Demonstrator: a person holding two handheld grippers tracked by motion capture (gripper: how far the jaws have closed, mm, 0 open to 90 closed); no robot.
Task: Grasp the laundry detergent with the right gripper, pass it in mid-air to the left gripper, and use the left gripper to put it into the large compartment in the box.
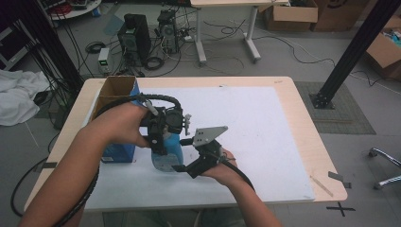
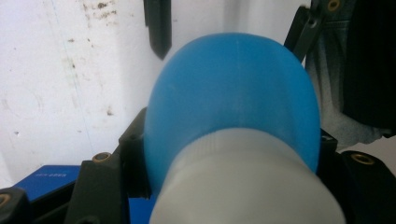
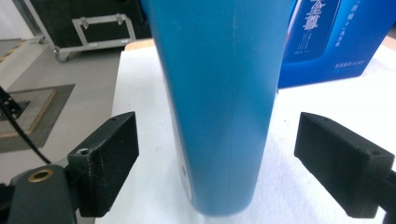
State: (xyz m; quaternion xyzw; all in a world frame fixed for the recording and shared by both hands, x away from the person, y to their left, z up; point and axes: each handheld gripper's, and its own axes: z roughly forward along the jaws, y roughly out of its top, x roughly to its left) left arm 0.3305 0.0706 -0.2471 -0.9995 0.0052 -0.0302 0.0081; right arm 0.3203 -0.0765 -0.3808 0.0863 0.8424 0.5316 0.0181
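Nearest the lens in the left gripper view, I see the grey-white neck and rounded shoulder of the blue bottle (image 2: 233, 107), with my left tongs' black jaws pressed against it on both sides; the left tongs (image 1: 163, 137) are clamped on the bottle near its top. In the high view the bottle (image 1: 166, 153) sits just below the centre of the white surface (image 1: 265, 127), its body tilted toward 6 o'clock under the left hand (image 1: 125, 125). My right tongs (image 1: 182, 166) approach the bottle's lower end from 4 o'clock, with the right hand (image 1: 222, 171) behind them. In the right gripper view the bottle (image 3: 219, 93) stands between the two black jaws, and bare surface shows on either side of it, so the right tongs are apart and not pressing on it; whether its base touches the surface I cannot tell. A blue carton (image 1: 120, 151) lies just beside the bottle at 9 o'clock, and its printed face (image 3: 331, 37) appears behind the bottle at 1 o'clock in the right gripper view. An open cardboard box (image 1: 116, 90) stands at 11 o'clock near the surface's far left edge.
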